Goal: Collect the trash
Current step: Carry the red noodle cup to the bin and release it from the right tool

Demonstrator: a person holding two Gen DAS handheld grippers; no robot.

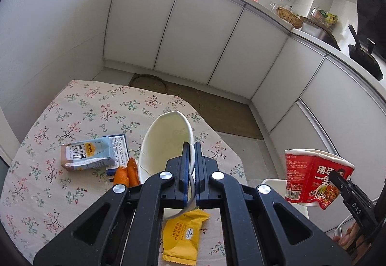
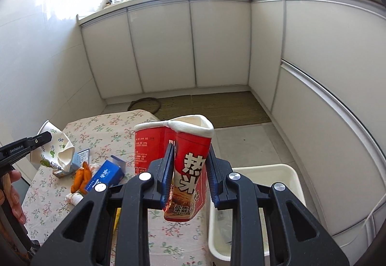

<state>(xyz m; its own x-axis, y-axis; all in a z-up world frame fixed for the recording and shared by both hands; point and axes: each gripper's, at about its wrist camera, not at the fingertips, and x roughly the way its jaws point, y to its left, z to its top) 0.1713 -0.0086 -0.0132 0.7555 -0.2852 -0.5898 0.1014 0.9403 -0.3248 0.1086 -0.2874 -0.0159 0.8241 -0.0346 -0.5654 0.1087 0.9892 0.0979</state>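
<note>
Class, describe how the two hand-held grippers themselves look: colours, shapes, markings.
Both the left hand-held gripper and the right hand-held gripper have black plastic linkage arms with triangular cut-outs, silver round pivot bolts and flat blue finger pads. White lettering marks their sides. No cables or sleeves show.

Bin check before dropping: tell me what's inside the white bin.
The white bin looks mostly bare, with something dark low at its left wall. The right gripper and red noodle cup cover the rest.

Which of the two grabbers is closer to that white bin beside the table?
Right. The right gripper, squeezing the red noodle cup, hangs by the white bin. The left gripper, clamped on the paper cup, is over the table.
</note>
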